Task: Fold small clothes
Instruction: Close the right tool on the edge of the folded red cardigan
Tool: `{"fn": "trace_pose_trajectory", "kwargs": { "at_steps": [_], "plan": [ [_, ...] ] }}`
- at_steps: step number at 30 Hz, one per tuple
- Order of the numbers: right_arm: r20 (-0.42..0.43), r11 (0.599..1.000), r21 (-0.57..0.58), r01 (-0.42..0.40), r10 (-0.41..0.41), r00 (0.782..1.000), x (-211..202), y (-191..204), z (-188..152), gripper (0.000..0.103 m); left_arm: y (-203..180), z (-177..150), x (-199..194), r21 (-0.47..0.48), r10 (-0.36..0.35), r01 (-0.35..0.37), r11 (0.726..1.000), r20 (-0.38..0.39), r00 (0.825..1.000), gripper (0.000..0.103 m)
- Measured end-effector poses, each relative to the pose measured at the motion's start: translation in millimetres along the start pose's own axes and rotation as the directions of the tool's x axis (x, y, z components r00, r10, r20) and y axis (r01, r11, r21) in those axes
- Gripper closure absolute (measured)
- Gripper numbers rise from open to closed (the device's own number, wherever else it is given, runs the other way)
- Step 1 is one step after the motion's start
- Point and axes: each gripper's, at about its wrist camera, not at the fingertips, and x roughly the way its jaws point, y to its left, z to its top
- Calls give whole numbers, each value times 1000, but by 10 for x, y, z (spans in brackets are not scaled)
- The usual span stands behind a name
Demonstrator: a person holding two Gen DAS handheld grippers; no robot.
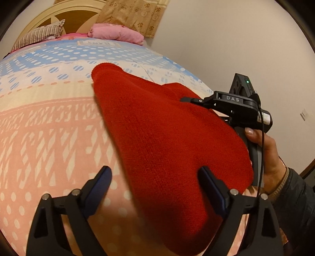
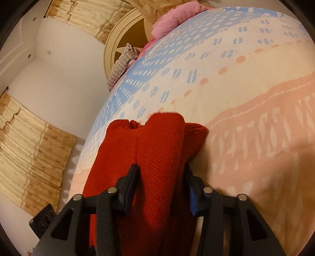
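A red knit garment (image 1: 167, 137) lies bunched on the bed's patterned sheet (image 1: 49, 128). My left gripper (image 1: 155, 171) is open wide over the garment's near end. Its right finger (image 1: 208, 177) rests against the cloth, and its left finger (image 1: 104, 173) stands over bare sheet. In the right wrist view a raised fold of the red garment (image 2: 161, 137) fills the gap between the fingers of my right gripper (image 2: 160, 169), and both pads press on it. In the left wrist view that right gripper (image 1: 189, 100) reaches onto the garment's right edge, held by a hand (image 1: 269, 155).
A folded pink blanket (image 1: 116, 35) and a striped pillow (image 1: 39, 35) lie at the head of the bed, against a cream headboard (image 1: 59, 15). Beige curtains (image 2: 29, 147) hang by the bed's left side. The bed's right edge (image 1: 196, 78) runs close to a plain wall.
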Motion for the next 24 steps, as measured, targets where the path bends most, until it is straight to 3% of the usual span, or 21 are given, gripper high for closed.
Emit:
{"fn": "trace_pose_trajectory", "kwargs": {
  "at_steps": [3, 6, 11, 18, 24],
  "plan": [
    [3, 1000, -17, 5, -5, 1000, 11, 25, -25, 59, -17, 3, 4, 6, -9, 9, 1000, -5, 1000, 16],
    [3, 1000, -14, 5, -5, 1000, 9, 11, -26, 60, -40, -2, 10, 13, -42, 42, 999, -12, 999, 26],
    [23, 999, -27, -16, 17, 1000, -43, 33, -53, 70, -71, 2, 13, 21, -59, 59, 998, -19, 998, 35],
    [26, 999, -34, -5, 6, 1000, -40, 35, -53, 70, -76, 33, -6, -12, -48, 47, 999, -56, 997, 49],
    [49, 998, -62, 10, -7, 999, -88, 117, -102, 72, -149, 48, -94, 14, -7, 8, 1000, -64, 998, 61]
  ]
}}
